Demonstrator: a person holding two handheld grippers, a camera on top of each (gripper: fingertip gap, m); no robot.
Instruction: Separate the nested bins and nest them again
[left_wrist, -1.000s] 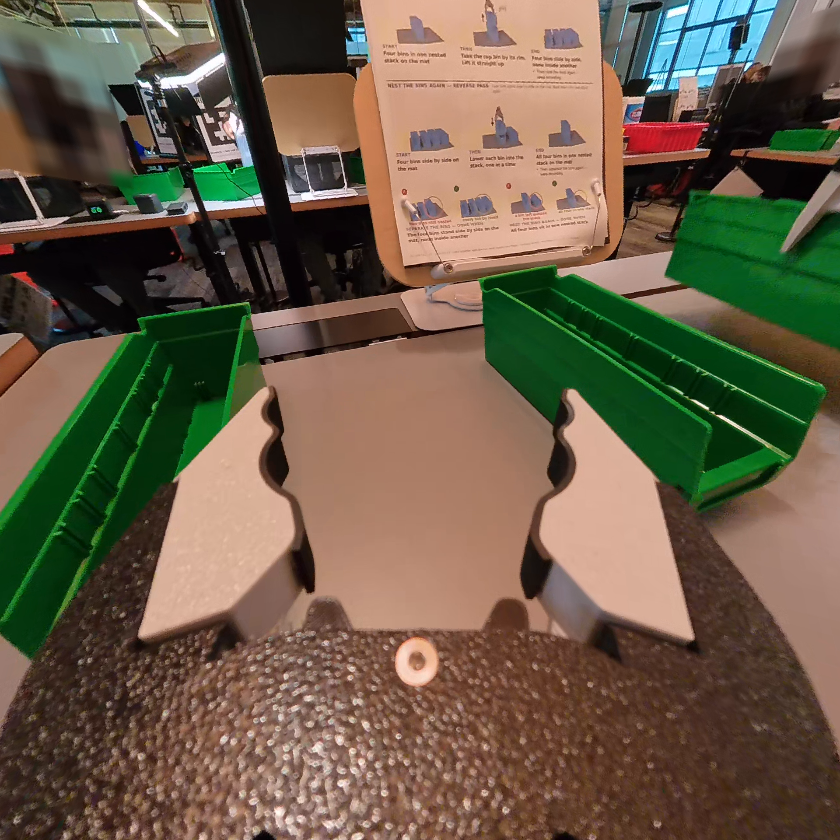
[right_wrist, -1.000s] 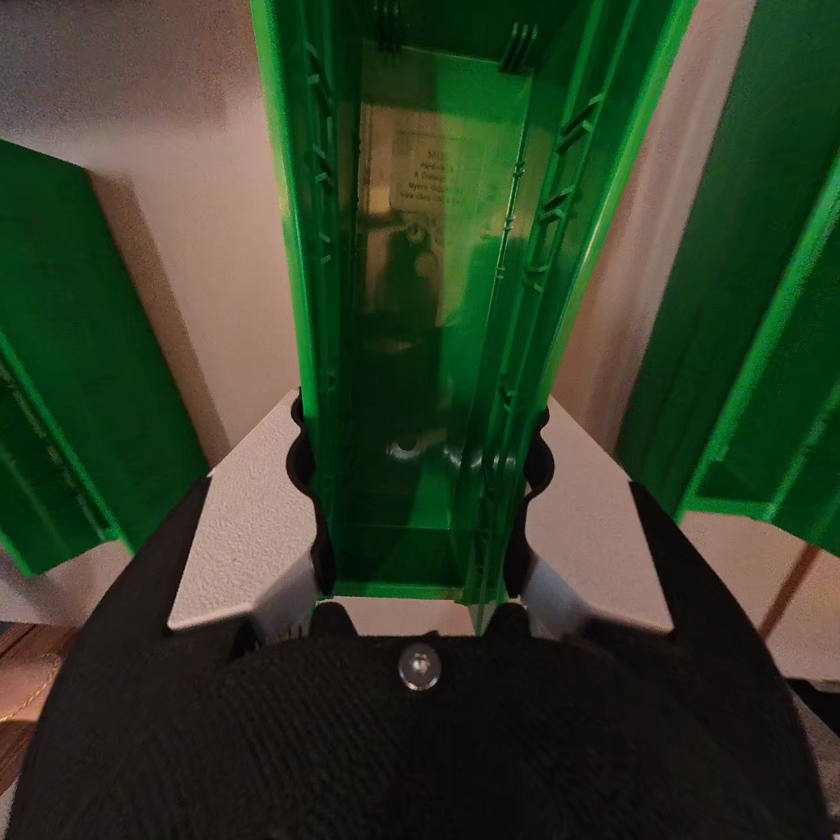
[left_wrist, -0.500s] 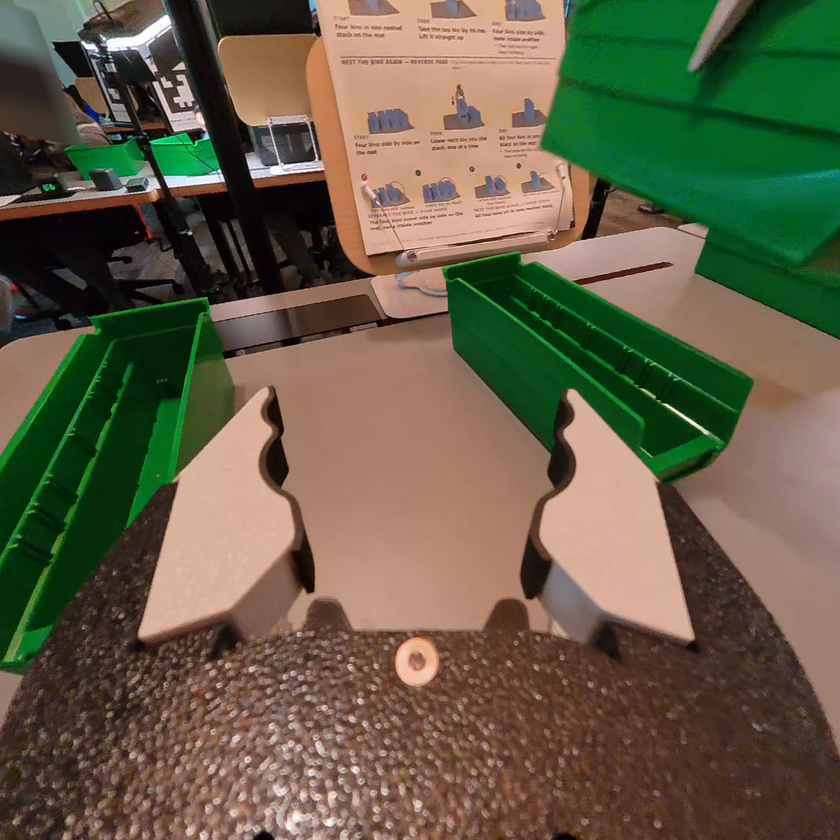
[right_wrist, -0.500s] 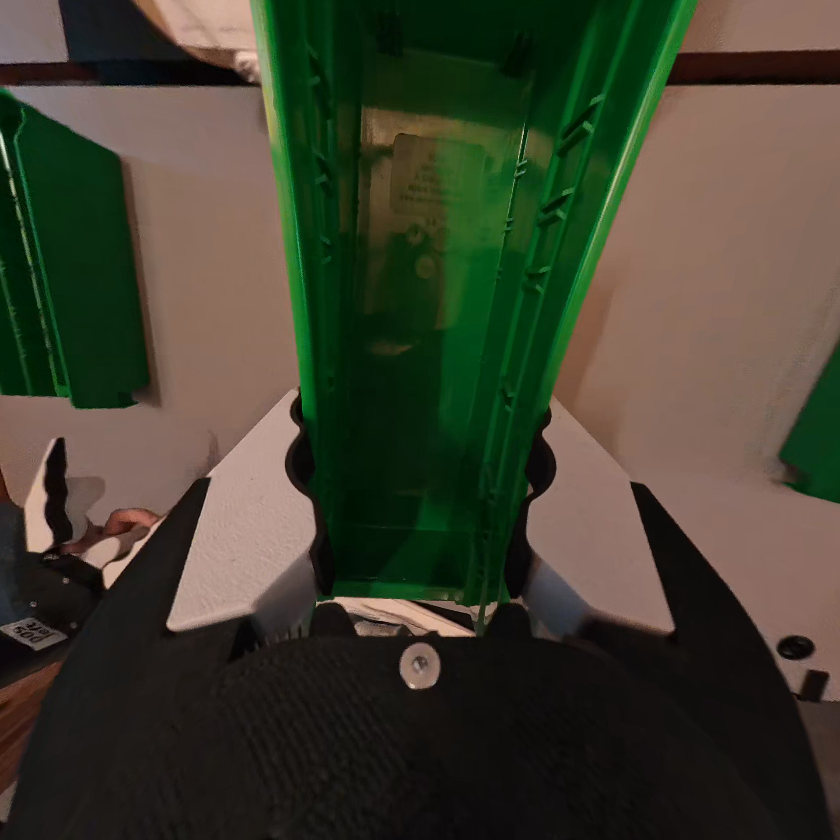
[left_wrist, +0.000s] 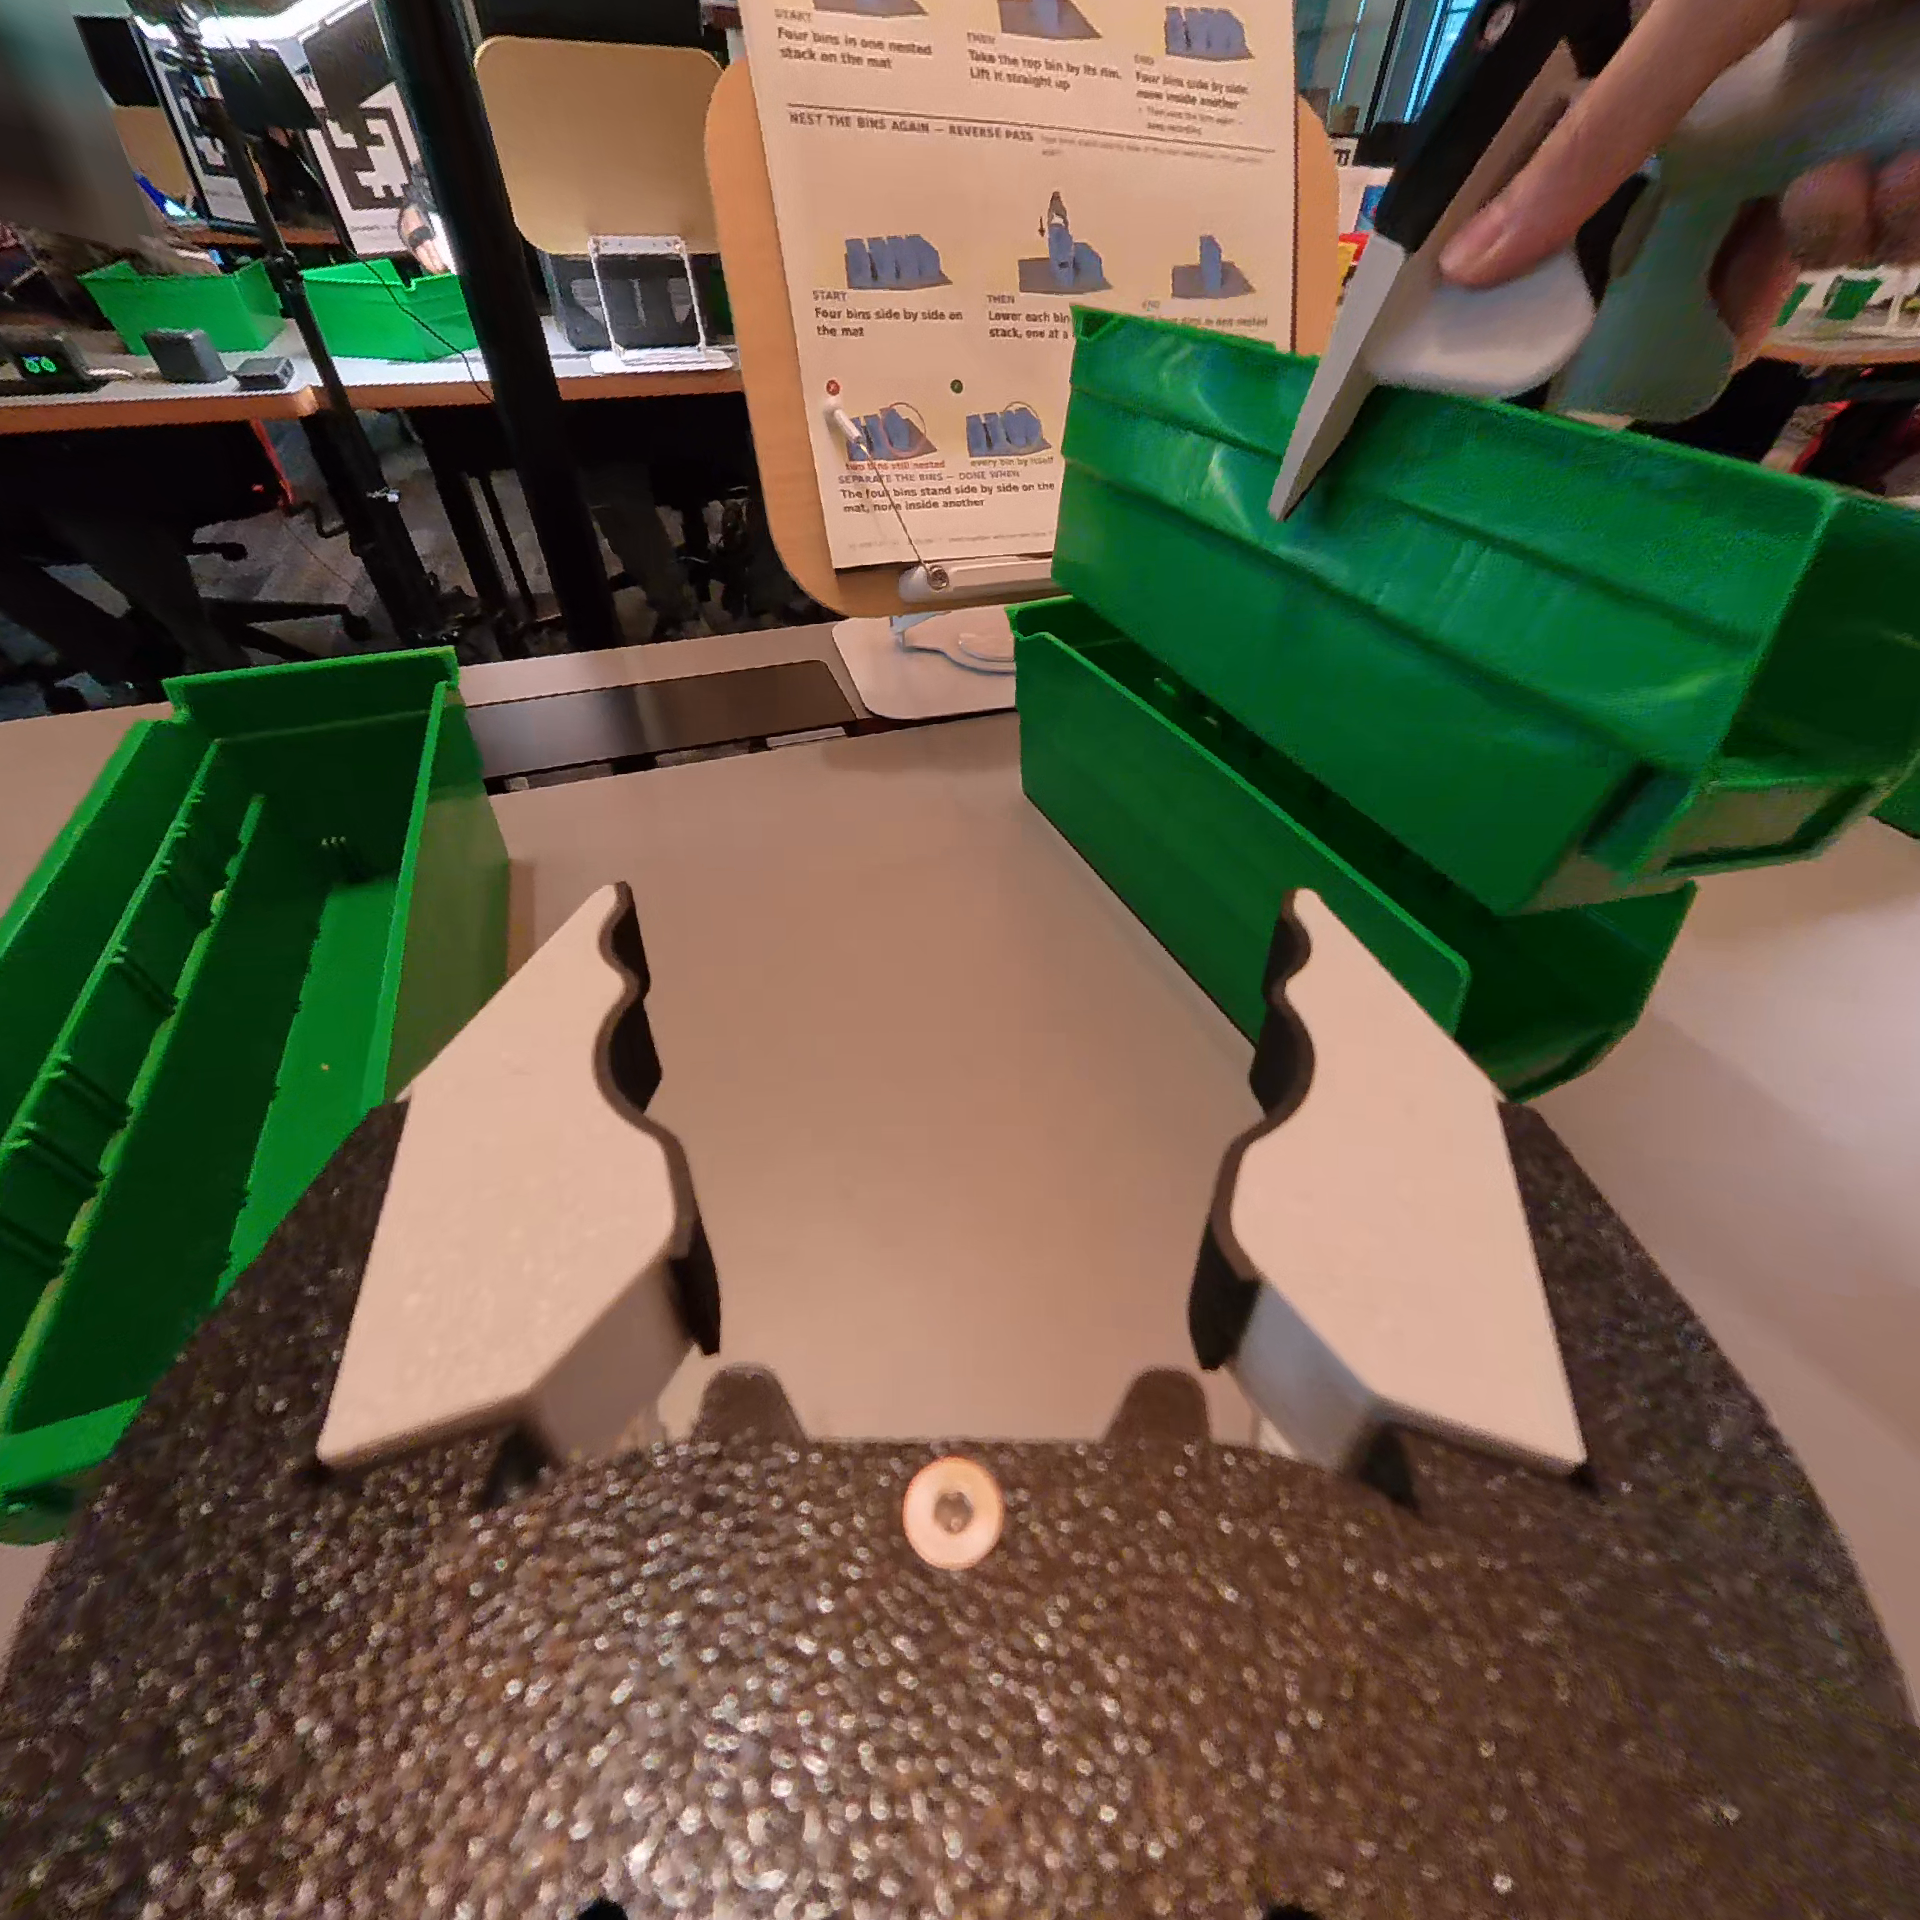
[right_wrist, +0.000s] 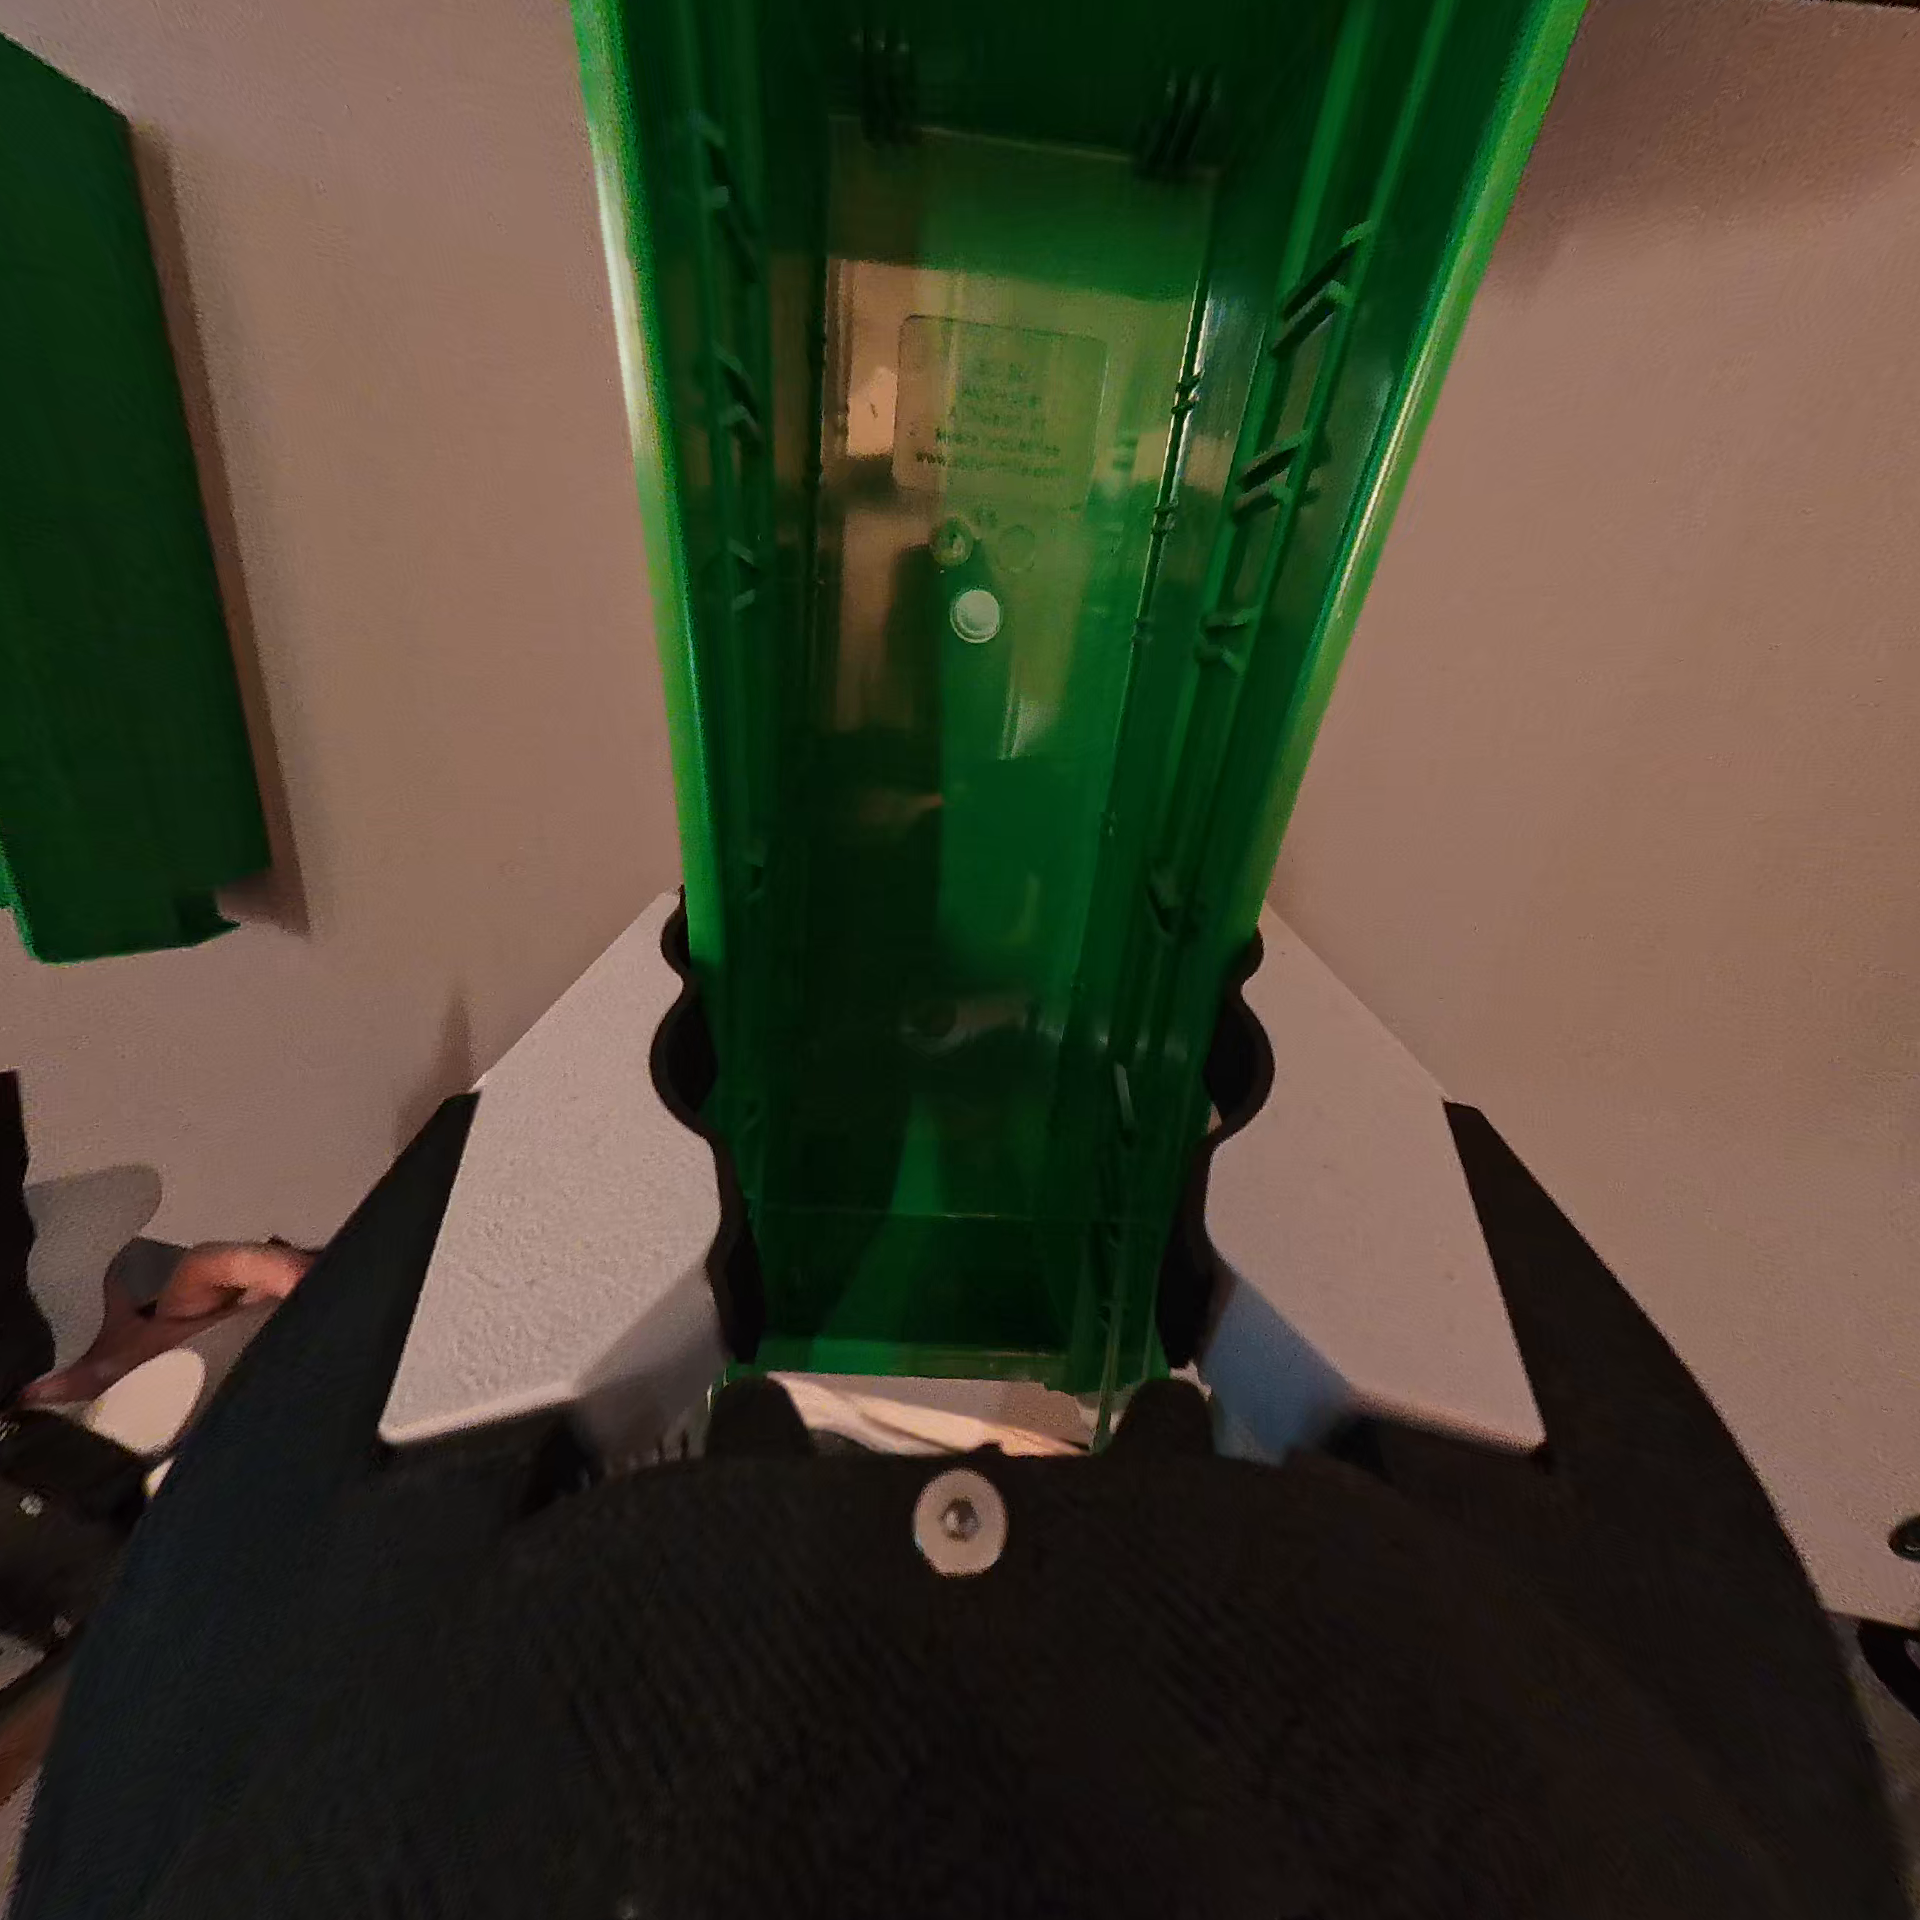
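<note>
Right tool (right_wrist: 961, 1132): clamped across the width of the carried bin (right_wrist: 997, 582) near one end, a finger on each long wall; this grip leaves the open top facing the camera and the base free to go down into another bin.
Carried bin: green, long, in the air; in the left wrist view it hangs tilted, directly above the receiving bin (left_wrist: 1174, 831), not yet seated.
Receiving bin: on the surface (left_wrist: 894, 997), ahead and to the right of the left tool (left_wrist: 951, 1049), open side up, so it can take the carried one.
Left tool: fingers apart, nothing between them, held low over bare surface; judged to be waiting, possibly to steady a bin.
Spare bin (left_wrist: 218, 987): ahead-left of the left tool, standing alone, well apart from the receiving bin.
Stage: judged to be re-nesting, lowering step.
Instruction sheet (left_wrist: 1029, 270): propped beyond both bins.
</note>
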